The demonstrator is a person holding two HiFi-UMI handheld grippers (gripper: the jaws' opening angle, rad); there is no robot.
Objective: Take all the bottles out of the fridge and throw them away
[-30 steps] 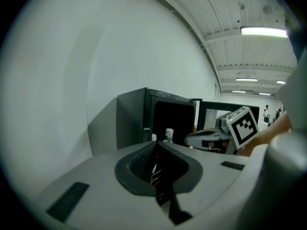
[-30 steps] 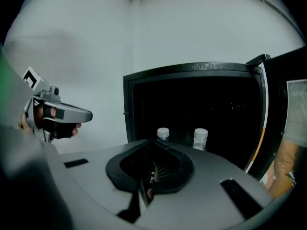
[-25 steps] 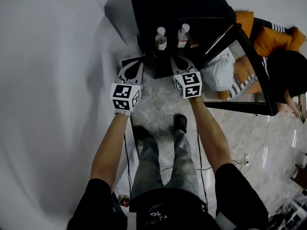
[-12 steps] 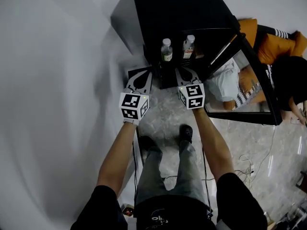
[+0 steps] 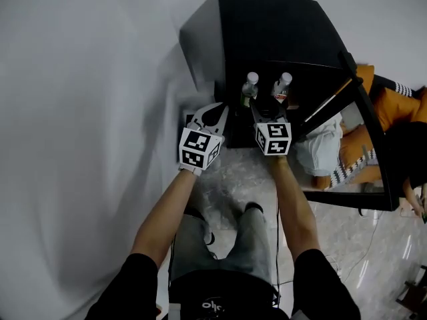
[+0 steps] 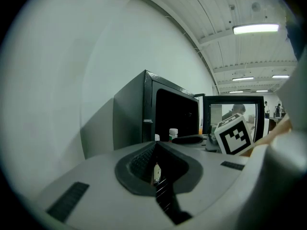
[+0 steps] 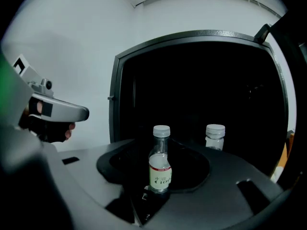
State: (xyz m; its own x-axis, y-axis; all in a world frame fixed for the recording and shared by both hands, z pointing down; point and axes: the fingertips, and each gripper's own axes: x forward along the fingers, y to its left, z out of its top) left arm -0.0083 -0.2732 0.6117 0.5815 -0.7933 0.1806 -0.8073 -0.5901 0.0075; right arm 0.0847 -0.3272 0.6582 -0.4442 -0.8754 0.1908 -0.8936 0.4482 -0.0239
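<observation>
Two clear bottles with white caps stand at the front of the open black fridge (image 5: 273,32). The left bottle (image 5: 249,87) (image 7: 160,159) has a white label; the right bottle (image 5: 283,85) (image 7: 215,137) stands beside it, a little further in. My right gripper (image 5: 262,105) (image 7: 156,190) is at the fridge mouth, its jaws opening, with the labelled bottle in the gap ahead and the pads not pressing on it. My left gripper (image 5: 218,109) (image 6: 154,147) hangs to the left of the fridge front, shut and empty. In the left gripper view one bottle cap (image 6: 173,132) shows above the jaws.
The fridge's glass door (image 5: 363,122) stands open to the right. A person in orange (image 5: 393,105) is behind it. A white wall (image 5: 80,112) runs close on the left. Cables (image 5: 360,259) lie on the tiled floor at the right.
Both grippers and my viewpoint have moved forward to the fridge. The right gripper now reaches the bottles; the left has come up beside the fridge's left edge.
</observation>
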